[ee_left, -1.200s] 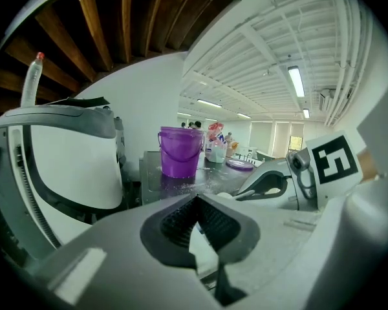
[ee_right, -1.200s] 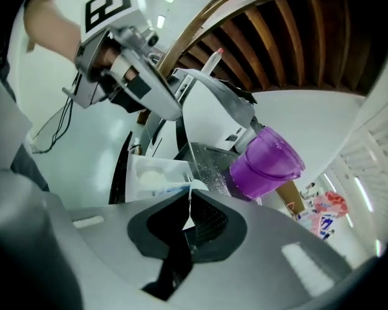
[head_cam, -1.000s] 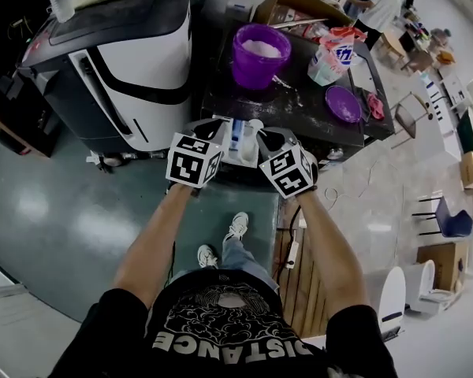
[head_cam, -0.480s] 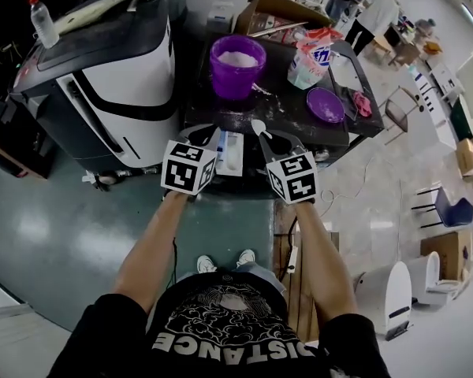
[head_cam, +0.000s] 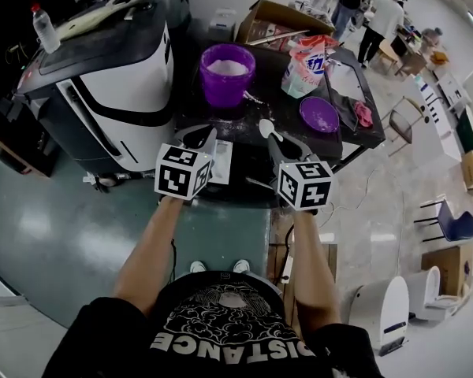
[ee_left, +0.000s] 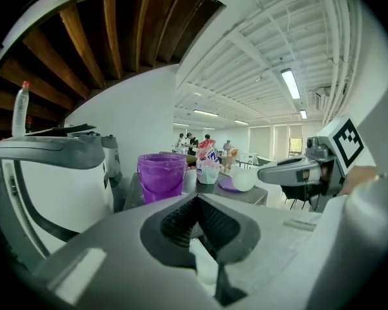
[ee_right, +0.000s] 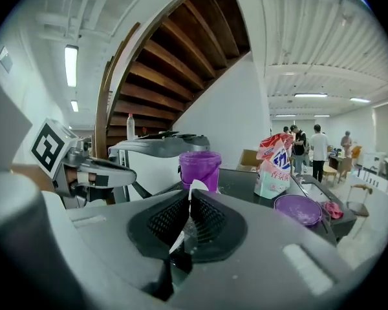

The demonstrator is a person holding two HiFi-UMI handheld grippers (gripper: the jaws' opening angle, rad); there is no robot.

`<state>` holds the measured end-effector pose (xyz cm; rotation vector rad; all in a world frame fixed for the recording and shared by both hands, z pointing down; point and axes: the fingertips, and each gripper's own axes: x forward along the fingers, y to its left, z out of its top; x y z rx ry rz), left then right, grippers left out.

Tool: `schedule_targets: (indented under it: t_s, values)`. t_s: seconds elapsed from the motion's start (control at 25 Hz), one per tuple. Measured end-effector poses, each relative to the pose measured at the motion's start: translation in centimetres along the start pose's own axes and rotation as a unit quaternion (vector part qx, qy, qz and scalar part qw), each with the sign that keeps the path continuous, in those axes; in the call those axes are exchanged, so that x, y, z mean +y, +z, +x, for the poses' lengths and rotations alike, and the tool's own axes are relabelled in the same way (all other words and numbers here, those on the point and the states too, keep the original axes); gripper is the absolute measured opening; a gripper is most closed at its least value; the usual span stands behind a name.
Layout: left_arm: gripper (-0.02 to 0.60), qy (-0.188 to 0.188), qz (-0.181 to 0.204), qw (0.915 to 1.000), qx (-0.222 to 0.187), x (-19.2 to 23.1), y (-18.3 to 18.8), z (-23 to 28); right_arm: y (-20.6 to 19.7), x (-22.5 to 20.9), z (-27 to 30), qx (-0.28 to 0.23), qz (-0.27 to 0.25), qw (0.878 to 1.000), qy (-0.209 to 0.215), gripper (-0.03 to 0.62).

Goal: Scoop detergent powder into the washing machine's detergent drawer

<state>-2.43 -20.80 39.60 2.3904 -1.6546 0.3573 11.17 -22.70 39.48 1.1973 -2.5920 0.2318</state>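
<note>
The small white plastic scoop (head_cam: 266, 127) looks light and stiff, well held by its handle in the clenched right gripper (ee_right: 189, 199), short of the round purple plastic bucket (head_cam: 226, 75) of powder, while the left gripper (ee_left: 195, 202) seemingly pinches 1 white plastic detergent drawer (head_cam: 220, 162).

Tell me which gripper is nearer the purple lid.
Right. The right gripper hangs just left of the purple lid, toward the person; the left gripper is farther left, in front of the purple bucket.
</note>
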Motion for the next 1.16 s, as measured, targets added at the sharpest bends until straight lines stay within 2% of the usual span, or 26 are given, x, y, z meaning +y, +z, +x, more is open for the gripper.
schedule_targets:
  t_s: [0.2,0.44,1.16]
  values:
    - [0.0,0.011,-0.003,0.9999,-0.011,-0.6,1.4,-0.2,1.2,-1.0,-1.3,-0.017,0.017,1.0,0.005,0.035]
    - [0.0,0.023,-0.007,0.9994,-0.025,-1.0,2.5,-0.6,2.1,-1.6,-2.1,-0.029,0.012,0.999,0.008,0.035]
    - [0.0,0.046,-0.012,0.9984,-0.03,-0.8,3.2,-1.4,3.0,-1.9,-2.8,-0.043,0.01,0.999,0.017,0.035]
